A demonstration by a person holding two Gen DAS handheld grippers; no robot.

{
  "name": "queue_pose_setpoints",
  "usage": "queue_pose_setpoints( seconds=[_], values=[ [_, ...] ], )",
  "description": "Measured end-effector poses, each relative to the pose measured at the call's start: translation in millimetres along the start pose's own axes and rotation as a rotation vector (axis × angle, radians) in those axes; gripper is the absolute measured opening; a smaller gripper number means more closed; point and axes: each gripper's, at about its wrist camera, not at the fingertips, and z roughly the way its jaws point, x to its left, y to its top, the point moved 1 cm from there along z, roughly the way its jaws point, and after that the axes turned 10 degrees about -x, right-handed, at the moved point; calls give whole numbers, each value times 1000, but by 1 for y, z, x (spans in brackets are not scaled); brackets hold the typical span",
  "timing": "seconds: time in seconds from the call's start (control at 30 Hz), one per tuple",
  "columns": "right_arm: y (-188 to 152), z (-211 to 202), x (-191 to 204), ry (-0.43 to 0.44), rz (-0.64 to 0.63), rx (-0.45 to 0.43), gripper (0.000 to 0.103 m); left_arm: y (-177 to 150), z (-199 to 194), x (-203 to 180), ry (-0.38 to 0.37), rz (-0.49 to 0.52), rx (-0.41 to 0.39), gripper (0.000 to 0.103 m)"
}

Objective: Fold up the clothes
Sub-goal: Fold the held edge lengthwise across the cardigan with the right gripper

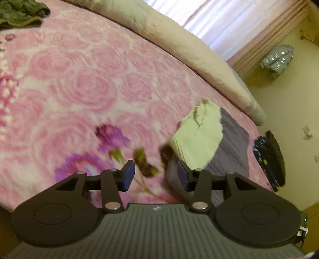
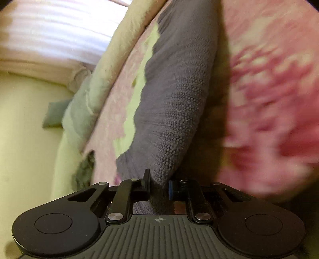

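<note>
a: left wrist view, from the left edge. what is recorded?

b: an olive-green garment [image 1: 22,15] is seen crumpled at the far left corner of the pink rose blanket [image 1: 83,83]. the left gripper [image 1: 157,177] is held above the blanket with its jaws spread wide; nothing is gripped between them. just beyond its right finger, a grey knit garment [image 1: 233,143] is laid flat near the bed's edge, and a folded pale yellow cloth [image 1: 199,137] is stacked on it. a dark item [image 1: 271,159] is noted past the edge, on the floor.

a: and the right wrist view?

b: a pale cream blanket [image 2: 119,53] is seen along the left. the right gripper [image 2: 158,189] is pressed together on a raised fold of the grey knit garment [image 2: 175,103], which is lifted off the bedding. heavy blur is noted on the right.
</note>
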Motion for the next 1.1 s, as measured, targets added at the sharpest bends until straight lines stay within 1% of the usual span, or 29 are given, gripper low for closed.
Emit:
queue_pose_setpoints(
  seconds=[0.1,0.13,0.17,0.2,0.27,0.33,0.4,0.5,0.53,0.57,0.63,0.67,0.73,0.77,0.8,0.87,0.93,1.0,1.03,1.1],
  values=[
    [-7,-40,-19,-67,-47,-4,14,-18,9,-9,-29,-7,62,42],
    [-11,-51,-26,-87,-32,-11,15,-24,13,-13,-40,-7,83,42],
    [-15,-59,-35,-99,-3,-22,18,-28,17,-17,-50,-4,98,42],
    [-18,-65,-40,-105,13,-37,25,-32,21,-22,-60,-2,113,42],
    [-22,-75,-35,-138,-17,-85,42,-36,27,-33,-78,22,128,42],
    [-23,-86,-21,-191,-110,-184,42,-30,34,-49,-96,86,113,41],
    [-21,-92,-4,-229,-208,-283,42,-23,41,-66,-112,170,84,37],
    [-20,-83,17,-254,-345,-373,42,-20,57,-91,-114,325,49,32],
    [-24,-74,24,-274,-395,-382,42,-23,63,-98,-119,379,43,28],
    [-28,-64,31,-293,-445,-387,42,-29,72,-103,-119,431,50,26],
    [-45,-39,36,-335,-542,-353,42,-47,91,-104,-92,529,106,24],
    [-55,-30,33,-366,-576,-336,42,-56,97,-102,-71,571,124,26],
    [-75,-17,22,-434,-634,-303,42,-69,94,-98,-75,635,94,26],
    [-80,-17,21,-451,-659,-291,42,-71,92,-96,-76,651,90,26],
    [-78,-20,21,-452,-647,-275,42,-66,91,-97,-80,639,101,26],
    [-68,-29,21,-441,-593,-242,42,-47,92,-103,-98,600,116,17],
    [-53,-34,30,-428,-581,-282,42,-29,99,-115,-132,600,91,17],
    [-34,-33,38,-417,-609,-337,42,-14,119,-131,-174,622,72,17],
    [-25,-28,41,-404,-619,-356,42,-8,130,-139,-191,633,66,17],
    [-6,-14,47,-376,-635,-391,41,-4,156,-160,-233,654,79,17]
  ],
)
